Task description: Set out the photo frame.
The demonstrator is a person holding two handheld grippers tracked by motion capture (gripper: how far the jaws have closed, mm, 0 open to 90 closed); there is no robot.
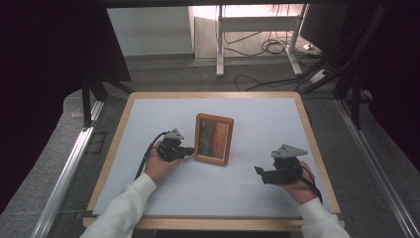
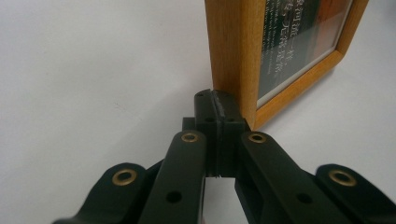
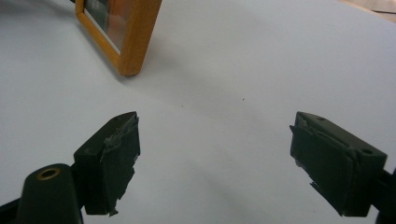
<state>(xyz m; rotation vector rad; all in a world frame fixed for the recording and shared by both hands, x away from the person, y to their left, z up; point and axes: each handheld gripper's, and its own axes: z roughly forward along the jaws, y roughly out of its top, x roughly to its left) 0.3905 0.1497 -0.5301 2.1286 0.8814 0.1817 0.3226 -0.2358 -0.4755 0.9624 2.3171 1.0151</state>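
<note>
High view: picture frame (image 1: 213,139) stands mid-counter (image 1: 148,198), left tool (image 1: 190,150) at its left edge.

Left gripper view: jaws closed, empty, tips against the frame's wooden side, likely steadying it.

Right gripper view: right tool (image 3: 215,161) wide open, well apart; next it must approach the frame's near corner.

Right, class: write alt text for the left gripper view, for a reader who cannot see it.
The left gripper, its two black jaws shut together, has its tips at the left edge of an upright wooden picture frame standing on a white table. Whether the tips touch the wood is unclear. The frame holds a dark picture with pale lettering.
</note>
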